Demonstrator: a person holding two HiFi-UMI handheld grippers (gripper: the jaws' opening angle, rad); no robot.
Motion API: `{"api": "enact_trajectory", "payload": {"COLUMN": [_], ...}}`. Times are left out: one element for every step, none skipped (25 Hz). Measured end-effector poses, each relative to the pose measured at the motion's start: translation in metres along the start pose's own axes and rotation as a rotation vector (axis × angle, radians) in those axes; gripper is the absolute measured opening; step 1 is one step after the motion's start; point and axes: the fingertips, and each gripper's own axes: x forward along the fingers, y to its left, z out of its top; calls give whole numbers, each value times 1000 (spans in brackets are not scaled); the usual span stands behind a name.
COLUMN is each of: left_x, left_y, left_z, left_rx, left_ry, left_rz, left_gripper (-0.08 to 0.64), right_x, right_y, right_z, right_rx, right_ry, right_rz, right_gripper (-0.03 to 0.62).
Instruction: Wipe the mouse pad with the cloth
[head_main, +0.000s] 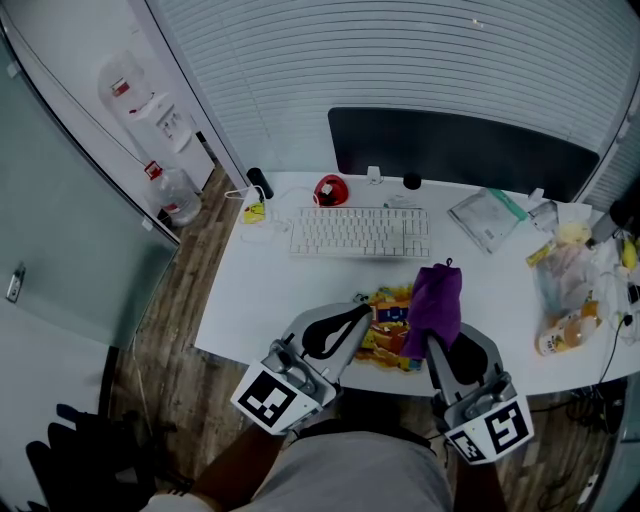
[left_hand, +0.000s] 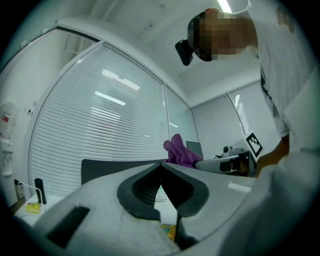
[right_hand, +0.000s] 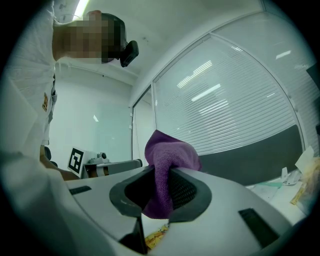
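Cloth is the story here: purple, bunched, and pinched firmly between the fingers of the right gripper. In the right gripper view it pokes up past the fingertips and a tail hangs below them. From the head view its long axis runs away from the person toward the keyboard, free end pointing that way.

Mouse pad (the yellow-and-orange patterned one) lies flat on the white worktop at its near edge. It sits between the two grippers, below the fingers and reaching a little ahead of them. The cloth hides the pad's right side in the head view, though whether it actually touches is not clear. The pad's outline is half hidden, so I cannot call its long axis.

Left gripper hovers at the pad's left edge with its fingers clenched on nothing. Its own view shows the tips meeting and only a sliver of pad beneath.

Right hand is plainly the nearer one for the wipe. My read is that the coming move is downward, pressing the cloth flat, then a sweep leftward across the exposed pattern.
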Motion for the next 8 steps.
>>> {"api": "enact_trajectory", "payload": {"left_x": [0,-1,-1,-1,0,0,0,0], "left_y": [0,-1,-1,-1,-2,-3,-3,-4], "left_z": [1,1,2,2,2,3,3,3], "left_rx": [2,3,5,6,7,8,9,10], "left_ry": [0,0,0,-1,-1,0,1,3], "left_rz": [0,0,0,-1,-1,-2,-3,-3], "left_gripper": [15,15,15,15,15,15,15,15], "right_x": [0,0,0,0,-1,-1,-1,-2], "right_y": [0,1,1,1,1,1,2,2], "right_z": [0,0,0,0,1,1,1,1], "right_rx": [0,0,0,0,0,0,0,0], "right_ry": [-1,-1,0,0,1,2,3,4], "right_rz": [1,2,3,3,4,4,5,5], "right_gripper": [69,68,69,69,69,69,69,68]}}
